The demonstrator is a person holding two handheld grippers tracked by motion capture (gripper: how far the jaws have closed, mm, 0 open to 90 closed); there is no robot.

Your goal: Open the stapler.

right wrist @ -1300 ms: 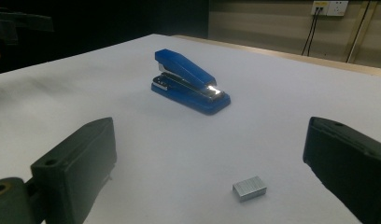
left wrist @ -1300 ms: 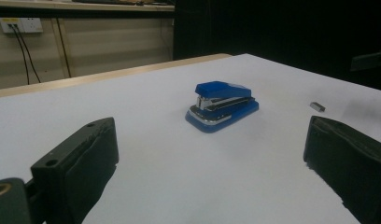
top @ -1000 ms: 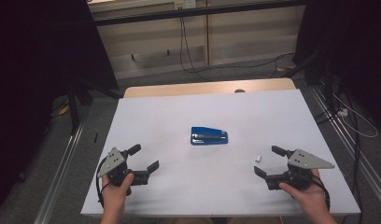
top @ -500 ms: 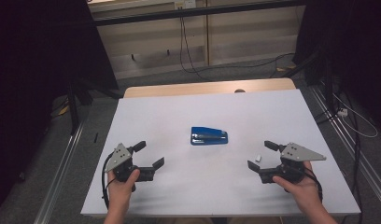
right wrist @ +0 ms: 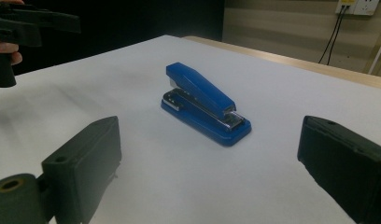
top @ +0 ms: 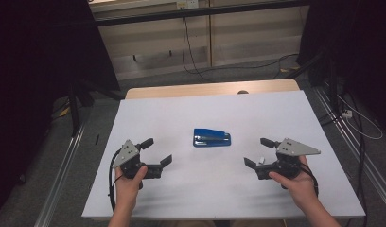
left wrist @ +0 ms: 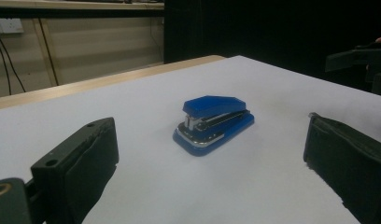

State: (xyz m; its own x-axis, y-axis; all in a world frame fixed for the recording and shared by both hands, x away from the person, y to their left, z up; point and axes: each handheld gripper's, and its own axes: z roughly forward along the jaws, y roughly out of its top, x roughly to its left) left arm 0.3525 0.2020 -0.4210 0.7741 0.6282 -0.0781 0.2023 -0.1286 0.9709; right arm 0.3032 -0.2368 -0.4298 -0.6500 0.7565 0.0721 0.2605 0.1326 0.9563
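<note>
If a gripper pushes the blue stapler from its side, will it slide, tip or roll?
The stapler would probably slide: its flat, long base lies low on the smooth white table. Rolling seems unlikely, as it has no round side. Its glossy top may be slippery, and the hinged arm might press down if squeezed.

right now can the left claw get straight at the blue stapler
Probably yes: the left claw stands open, aimed at the blue metal-trimmed stapler, with bare white tabletop between them.
</note>
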